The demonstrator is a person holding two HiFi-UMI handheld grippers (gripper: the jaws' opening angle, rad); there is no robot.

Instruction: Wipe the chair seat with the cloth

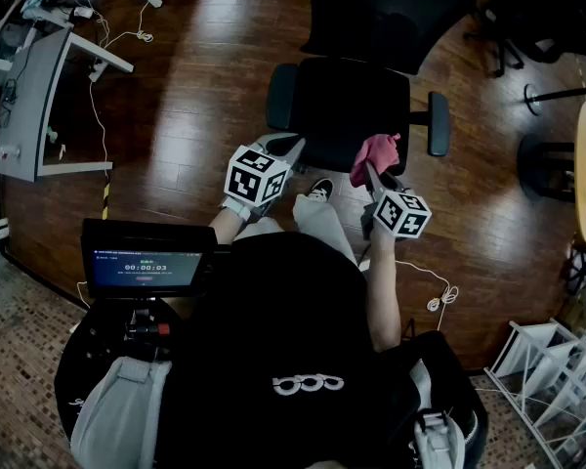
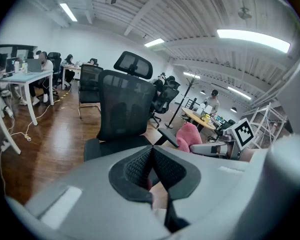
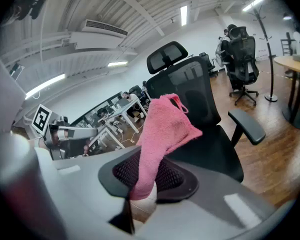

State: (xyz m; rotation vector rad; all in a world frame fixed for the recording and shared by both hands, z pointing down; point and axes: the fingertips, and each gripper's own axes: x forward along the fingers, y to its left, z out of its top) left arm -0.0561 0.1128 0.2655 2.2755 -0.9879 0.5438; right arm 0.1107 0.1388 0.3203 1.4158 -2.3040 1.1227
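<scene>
Your right gripper (image 1: 373, 177) pinches the pink cloth (image 1: 374, 152) up near the chair seat (image 1: 342, 106), your left gripper (image 1: 285, 147) is closed on nothing, and all the wiping looks still to do.

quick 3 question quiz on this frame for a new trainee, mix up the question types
1. True or false: the left claw holds the pink cloth.
2. Where is the cloth? A) lying on the floor B) clamped in the right claw C) draped over a desk
3. Fill in: the left claw's jaws are ____, with nothing between them.

Key: 1 false; 2 B; 3 together
</scene>
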